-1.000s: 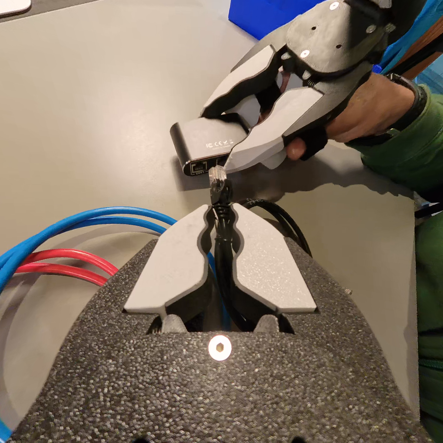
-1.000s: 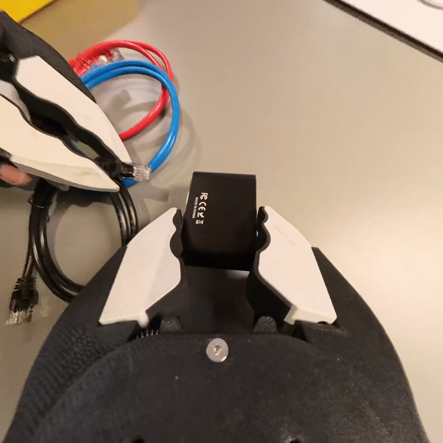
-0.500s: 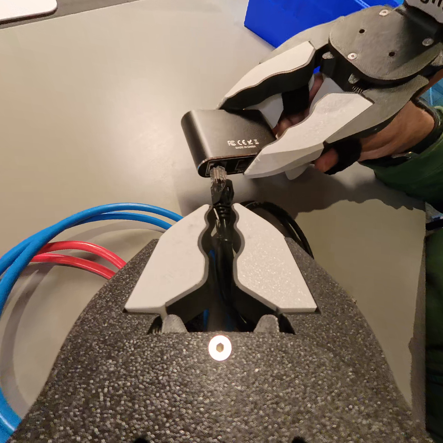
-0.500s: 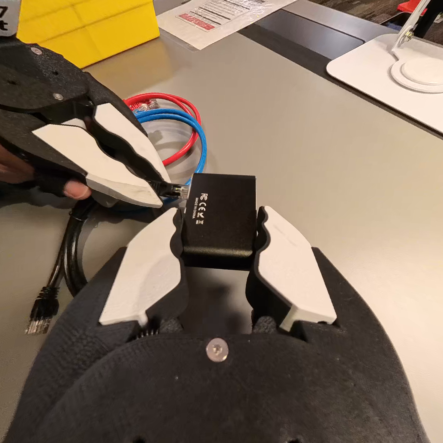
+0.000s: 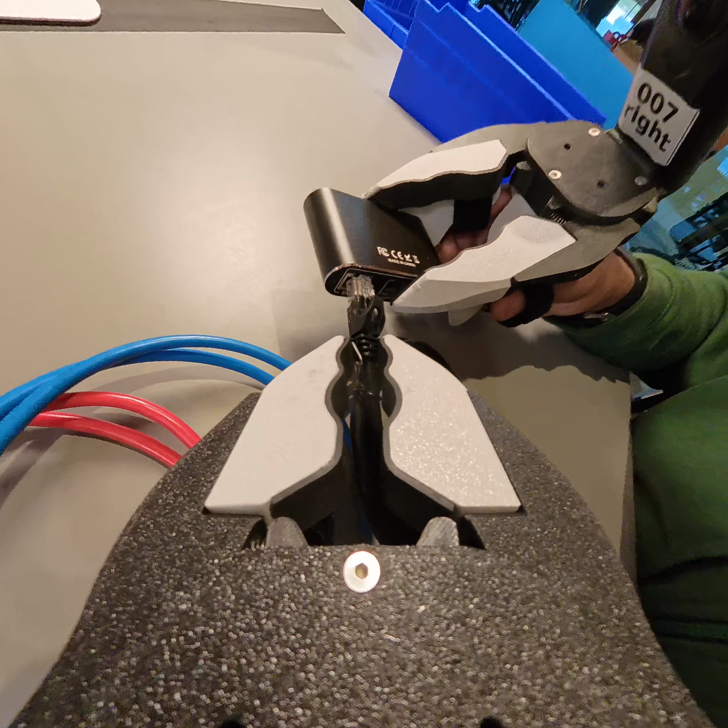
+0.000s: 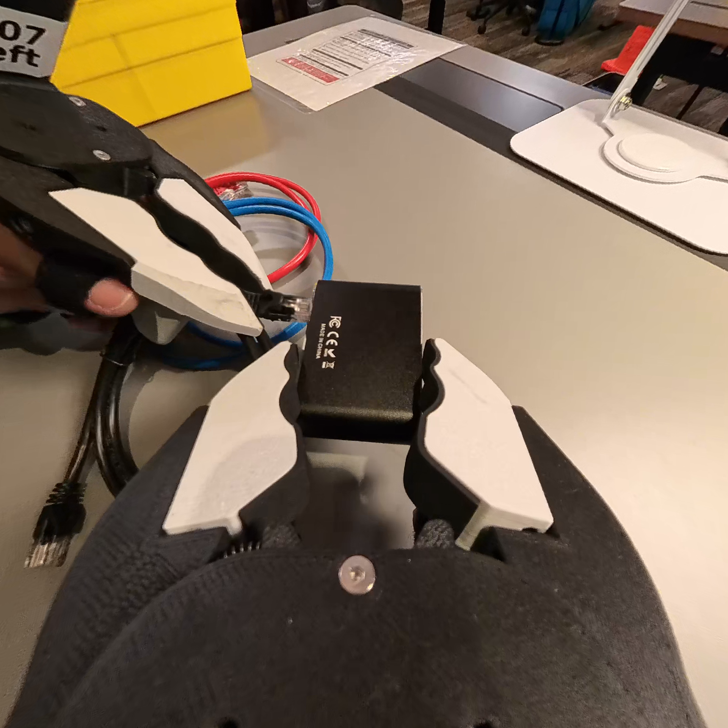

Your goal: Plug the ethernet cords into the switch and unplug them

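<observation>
My left gripper [image 5: 362,346] is shut on a black ethernet cord [image 5: 364,378]. Its clear plug [image 5: 360,289] sits at the mouth of a port on the black switch [image 5: 366,244]; how far in it is I cannot tell. My right gripper [image 6: 360,346] is shut on the switch [image 6: 366,342] and holds it above the table. In the right wrist view the left gripper [image 6: 252,315] comes in from the left with the plug [image 6: 297,309] touching the switch's left end. The cord's other plug [image 6: 51,539] lies on the table.
Coiled blue cord [image 5: 130,354] and red cord [image 5: 118,417] lie on the grey table [image 5: 157,177] at left. Blue bins [image 5: 492,67] stand at the back right. A yellow box [image 6: 153,55], a laminated sheet [image 6: 354,59] and a white lamp base [image 6: 630,165] stand farther off.
The right gripper has lifted the switch off the table and tilted its port end toward the plug. The plug has gone from just short of the switch to the mouth of a port.
</observation>
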A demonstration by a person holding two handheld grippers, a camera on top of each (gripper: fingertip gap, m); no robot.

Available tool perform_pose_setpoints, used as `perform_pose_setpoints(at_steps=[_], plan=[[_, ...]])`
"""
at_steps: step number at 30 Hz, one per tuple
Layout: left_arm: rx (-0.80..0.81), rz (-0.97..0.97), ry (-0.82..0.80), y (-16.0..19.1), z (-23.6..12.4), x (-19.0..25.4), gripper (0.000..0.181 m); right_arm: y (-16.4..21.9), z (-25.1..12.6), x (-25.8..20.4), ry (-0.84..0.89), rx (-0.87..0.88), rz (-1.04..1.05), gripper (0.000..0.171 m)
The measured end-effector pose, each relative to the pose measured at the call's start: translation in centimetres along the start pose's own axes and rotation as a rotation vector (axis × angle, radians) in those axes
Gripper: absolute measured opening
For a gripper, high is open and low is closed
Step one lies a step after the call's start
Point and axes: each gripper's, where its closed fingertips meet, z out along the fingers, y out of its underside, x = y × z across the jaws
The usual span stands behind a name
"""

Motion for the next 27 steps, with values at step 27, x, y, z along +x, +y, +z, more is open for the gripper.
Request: perform_pose_setpoints(at_steps=[27], plan=[[-0.030,0.006,-0.030,0.72,0.30,-0.01,0.012,0.06,0.24,-0.55,0.037,0.018,-0.219,0.061]])
